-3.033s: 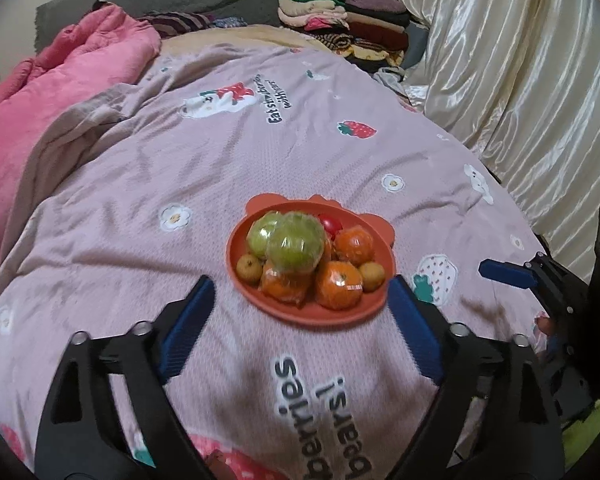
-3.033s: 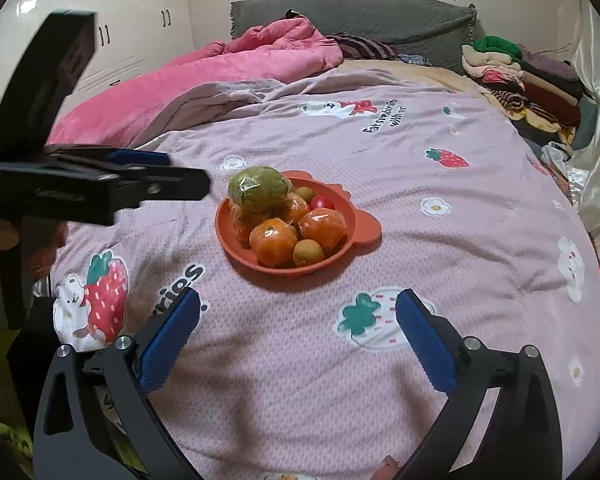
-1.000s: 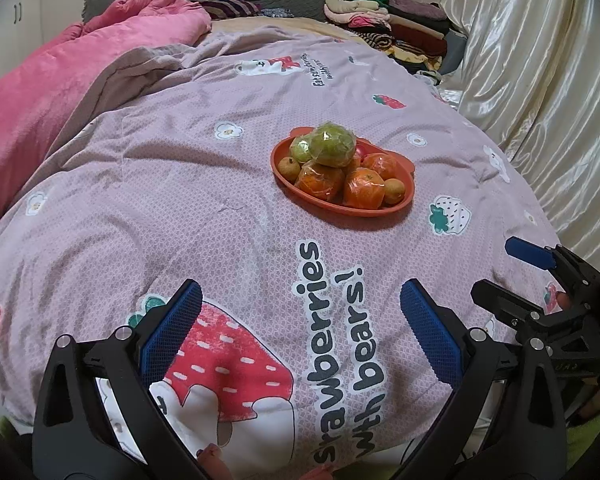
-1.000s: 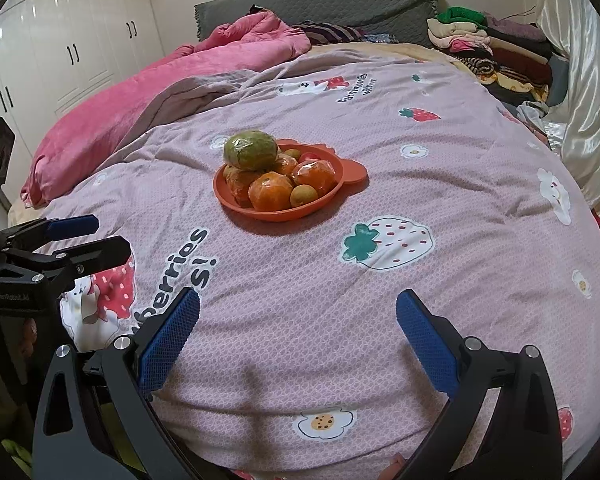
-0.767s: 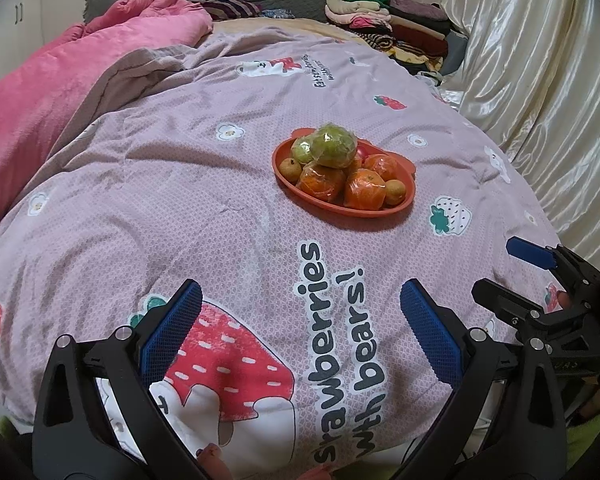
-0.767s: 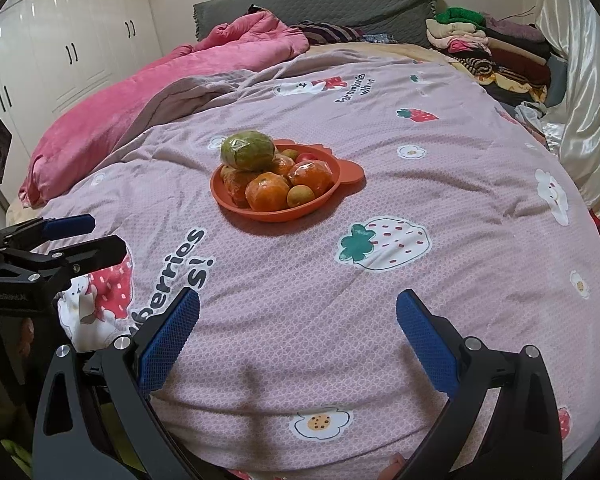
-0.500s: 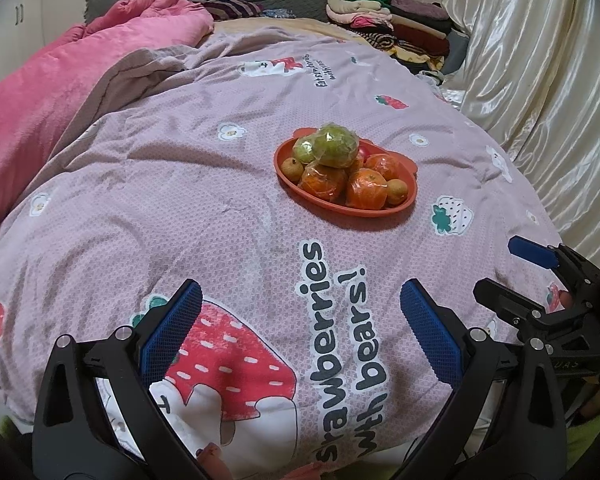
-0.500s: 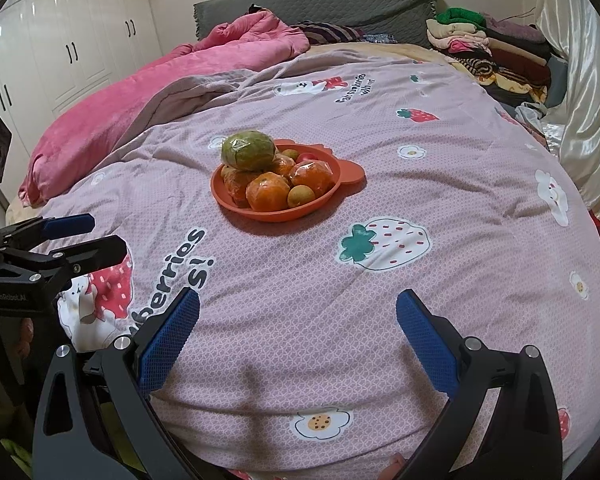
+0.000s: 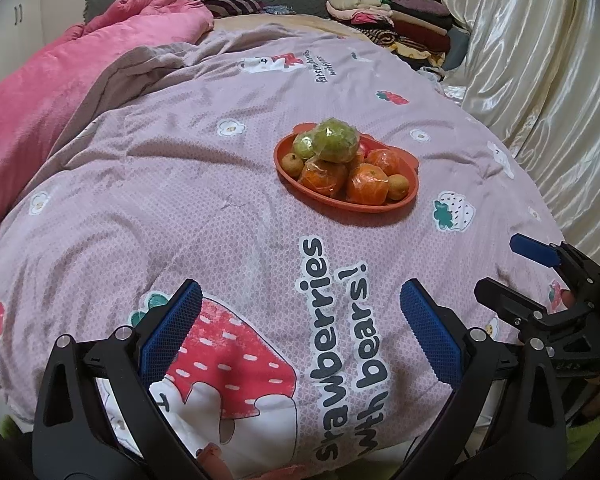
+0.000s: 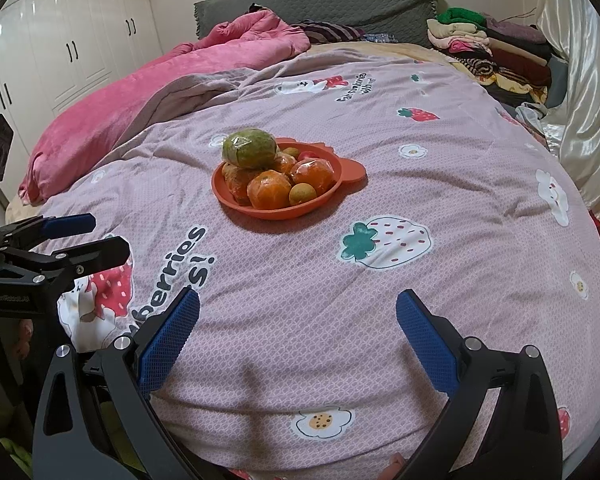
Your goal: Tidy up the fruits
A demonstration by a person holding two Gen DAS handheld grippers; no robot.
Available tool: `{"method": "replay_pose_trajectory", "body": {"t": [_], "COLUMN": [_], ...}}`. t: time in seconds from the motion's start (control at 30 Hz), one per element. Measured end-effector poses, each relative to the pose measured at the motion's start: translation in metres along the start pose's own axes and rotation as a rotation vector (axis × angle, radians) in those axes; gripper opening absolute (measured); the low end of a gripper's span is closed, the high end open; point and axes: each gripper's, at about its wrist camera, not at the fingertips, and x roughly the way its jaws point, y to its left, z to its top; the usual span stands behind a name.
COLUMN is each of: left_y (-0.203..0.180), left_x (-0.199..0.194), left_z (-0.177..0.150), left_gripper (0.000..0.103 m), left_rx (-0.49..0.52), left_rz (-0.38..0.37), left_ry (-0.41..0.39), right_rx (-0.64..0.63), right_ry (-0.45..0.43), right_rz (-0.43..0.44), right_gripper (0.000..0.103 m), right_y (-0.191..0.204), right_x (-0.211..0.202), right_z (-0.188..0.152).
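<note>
The orange plate [image 9: 405, 203] sits mid-bed on the pink quilt [image 9: 204, 216], heaped with wrapped fruits [image 10: 269, 189]; the pile hides its lower pieces, and a red one behind is barely visible. The left hand-held gripper [image 9: 300, 326] and right hand-held gripper [image 10: 298, 330] both hang with jaws apart, holding nothing, near the bed's front edge, well apart from the plate; bare quilt lies between.

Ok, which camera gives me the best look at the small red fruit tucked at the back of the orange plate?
Neither is good. The right wrist view shows more of the red fruit, beside the far rim of the orange plate. The left wrist view shows only a sliver behind the wrapped green fruit.
</note>
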Motion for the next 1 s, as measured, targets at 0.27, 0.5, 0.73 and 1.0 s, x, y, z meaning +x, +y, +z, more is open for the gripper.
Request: {"method": "replay_pose_trajectory", "body": {"t": [0.27,0.5,0.73,1.0], "left_y": [0.000,0.000,-0.001,0.015], "left_x": [-0.001,-0.001,0.001,-0.005], "left_z": [0.001,0.001,0.002,0.019], "left_gripper": [0.093,0.093,0.093,0.093], "left_rx": [-0.005,-0.005,-0.002,-0.075], "left_rz": [-0.007,-0.001,0.034,-0.006], "left_ry": [-0.010,-0.022,-0.022,-0.116], "right_rx": [0.001,0.000,0.002,0.027], "right_ry": [-0.002,0.000,0.006,-0.001], "right_rz": [-0.007,-0.008,-0.019,-0.097], "right_gripper": [0.099,0.099,0.099,0.099], "right_y": [0.000,0.000,-0.001,-0.023], "right_x": [0.000,-0.001,0.003,0.017], "right_z": [-0.001,-0.002,-0.004,-0.006]}}
